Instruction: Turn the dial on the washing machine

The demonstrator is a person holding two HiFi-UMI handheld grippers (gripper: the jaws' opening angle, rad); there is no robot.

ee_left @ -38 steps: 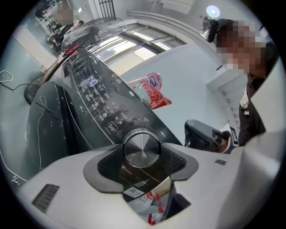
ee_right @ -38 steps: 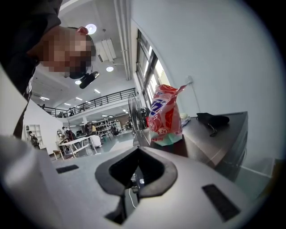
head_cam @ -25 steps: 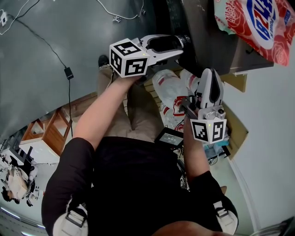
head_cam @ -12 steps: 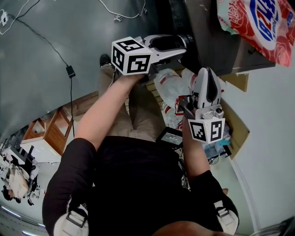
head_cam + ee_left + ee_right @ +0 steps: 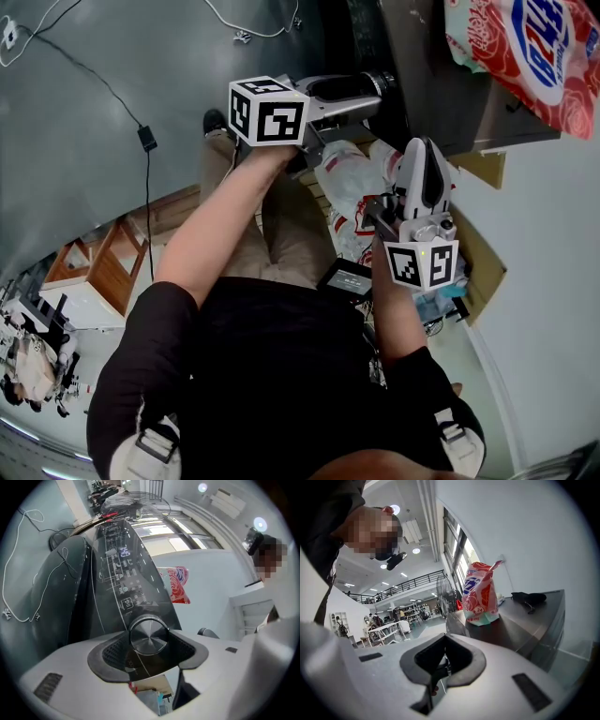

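Clamped round the dial (image 5: 148, 638) with the left tongs (image 5: 377, 87), one dark pad against each flank of the round, brushed-metal knob. Set low on the slanted dark control panel (image 5: 123, 581) of the washing machine (image 5: 441, 84), below rows of pale print and icons (too small to read). Held roughly level in the head view, reaching in from the left, with the marker cube (image 5: 267, 111) at the wrist end.

Nothing in the right tongs (image 5: 440, 667): drawn together to a thin slit, gripping no thing. Hanging lower than the left pair and to its right in the head view, near the machine but apart from the dial, nose pointed up toward the machine's top.

Further out, on the flat grey top of the machine: a red, white and blue detergent bag (image 5: 480, 597), standing upright in the right gripper view, and beyond it a small black thing (image 5: 528, 597) lying flat (cannot tell what).

Down by the person's legs, against the machine's front: crumpled white plastic bags (image 5: 352, 183) with red print. Across the grey floor (image 5: 75, 169) to the left: a black cable (image 5: 94, 94) with a small block on it.
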